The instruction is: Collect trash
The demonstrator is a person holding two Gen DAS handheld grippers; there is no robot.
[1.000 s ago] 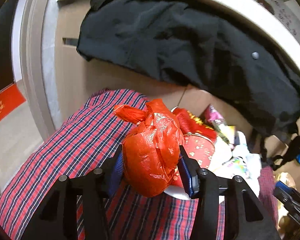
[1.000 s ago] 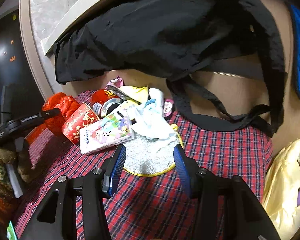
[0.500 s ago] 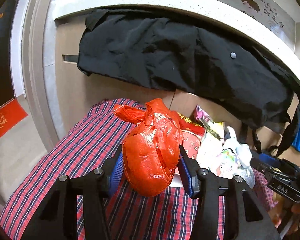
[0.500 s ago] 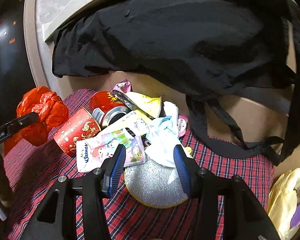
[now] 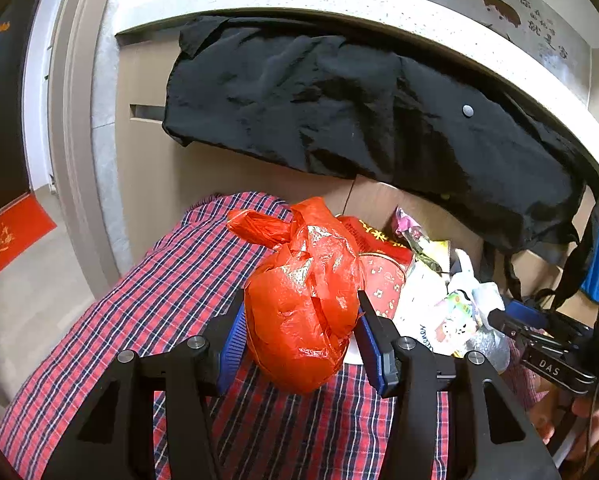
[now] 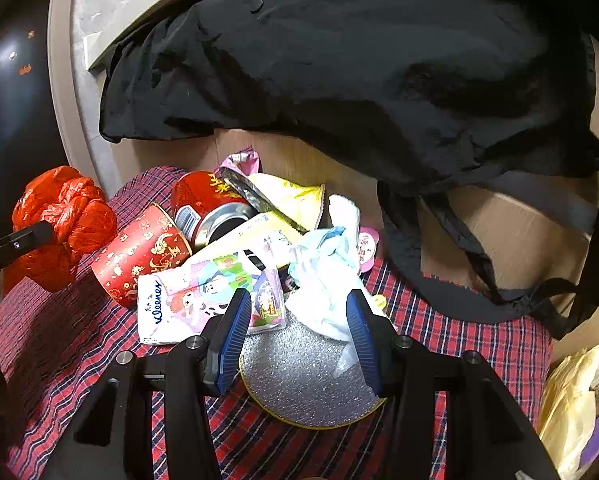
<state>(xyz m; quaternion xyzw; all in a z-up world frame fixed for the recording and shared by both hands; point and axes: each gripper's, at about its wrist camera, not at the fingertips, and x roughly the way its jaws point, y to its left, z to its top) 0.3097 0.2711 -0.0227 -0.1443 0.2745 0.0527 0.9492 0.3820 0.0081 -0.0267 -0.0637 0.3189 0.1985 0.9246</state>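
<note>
My left gripper is shut on a crumpled red plastic bag and holds it above the red plaid cloth. The bag also shows at the left of the right wrist view. My right gripper is open and empty over a trash pile: a silver glitter disc, crumpled white tissue, a Kleenex pack, a red paper cup, a red can and a yellow wrapper. The tissue lies between its fingers.
A black jacket hangs over a white counter edge behind the pile, its straps trailing onto the cloth. A yellow plastic bag sits at the right. The right gripper appears at the right of the left wrist view.
My right gripper has moved forward toward the trash pile, so the tissue and disc now lie between its fingers. My left gripper has lifted slightly with the red bag.
</note>
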